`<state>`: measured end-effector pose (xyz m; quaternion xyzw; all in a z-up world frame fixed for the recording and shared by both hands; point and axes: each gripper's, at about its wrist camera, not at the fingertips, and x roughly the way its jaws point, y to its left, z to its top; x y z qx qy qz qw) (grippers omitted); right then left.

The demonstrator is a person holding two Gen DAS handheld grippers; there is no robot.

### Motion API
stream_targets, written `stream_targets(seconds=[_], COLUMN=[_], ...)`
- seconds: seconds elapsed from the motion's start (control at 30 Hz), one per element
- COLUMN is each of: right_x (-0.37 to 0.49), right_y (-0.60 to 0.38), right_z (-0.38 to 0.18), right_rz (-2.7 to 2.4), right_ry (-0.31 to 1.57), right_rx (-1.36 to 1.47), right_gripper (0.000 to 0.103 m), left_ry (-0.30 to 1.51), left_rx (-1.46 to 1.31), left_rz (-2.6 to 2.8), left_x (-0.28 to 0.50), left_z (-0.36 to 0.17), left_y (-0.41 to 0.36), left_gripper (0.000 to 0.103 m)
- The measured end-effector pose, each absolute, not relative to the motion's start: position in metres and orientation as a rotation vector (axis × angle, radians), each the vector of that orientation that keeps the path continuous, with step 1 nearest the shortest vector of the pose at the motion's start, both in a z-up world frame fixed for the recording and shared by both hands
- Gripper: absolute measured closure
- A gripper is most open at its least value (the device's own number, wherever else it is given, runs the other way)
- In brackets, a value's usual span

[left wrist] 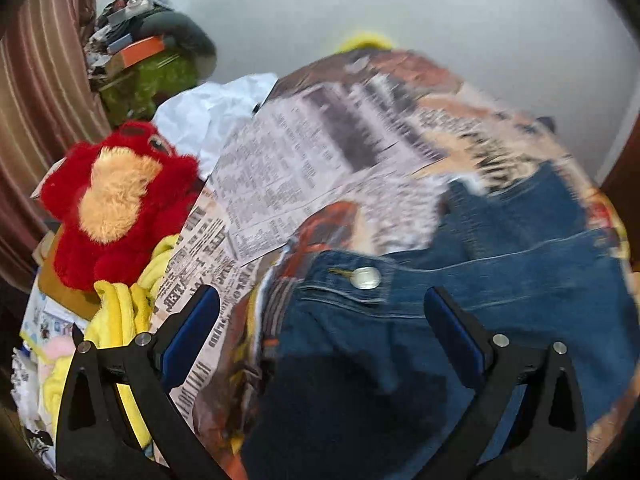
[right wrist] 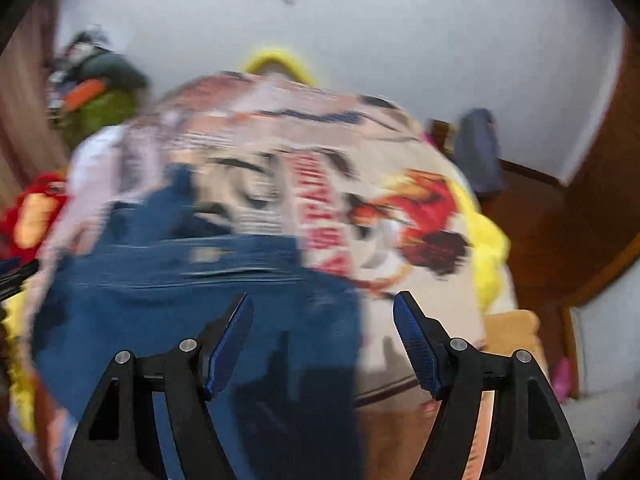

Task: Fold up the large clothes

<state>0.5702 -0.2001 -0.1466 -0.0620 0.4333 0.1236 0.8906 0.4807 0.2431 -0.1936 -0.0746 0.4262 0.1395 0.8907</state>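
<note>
The jeans (left wrist: 460,320) lie on the newspaper-covered table (left wrist: 280,168), waistband nearest. Both the left gripper (left wrist: 320,312) and right gripper (right wrist: 323,340) hang above them, jaws spread, empty — seemingly between folds. Next comes a fresh grasp on an edge.

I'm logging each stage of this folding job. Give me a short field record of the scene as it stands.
garment: blue jeans, lying on the surface, waist button showing
surface: covered with newspaper sheets
left gripper: open, above the waistband, holding nothing
right gripper: open, above the jeans' edge, holding nothing
beside surface: red plush toy, yellow cloth
image quality: right wrist view blurred
</note>
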Motion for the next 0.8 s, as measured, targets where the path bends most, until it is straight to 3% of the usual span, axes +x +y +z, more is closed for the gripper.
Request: stream_targets(seconds=[0.23,0.5,0.57,0.63,0.8], right_x=[0.529,0.494,0.490,0.486,0.491], right_y=[-0.114,-0.046,-0.044,-0.051,-0.087], right_z=[-0.149,-0.214,-0.230,-0.232,-0.234], right_rz=[0.549,0.652,0.651,0.647,0.586], right_ry=[0.990,1.138,1.110,1.050,1.050], right_rx=[-0.105,-0.322,-0.407,-0.429,-0.374], right_gripper=[0.024,0.024,0.019,0.002,0.001], left_ry=[0.878,1.014,1.069,1.090,1.037], left_rx=[-0.132,-0.104,-0.092,-0.080,-0.092], left_rz=[0.118,0.070,0.106,0.127,0.188], left_x=[0.450,0.440,0.439,0.434,0.413], left_z=[-0.168,-0.225,-0.249,-0.265,-0.266], left_y=[0.208,0.181,0.181,0.185,0.205], left_gripper=[0.000,0.000,0.000,0.000,0.000])
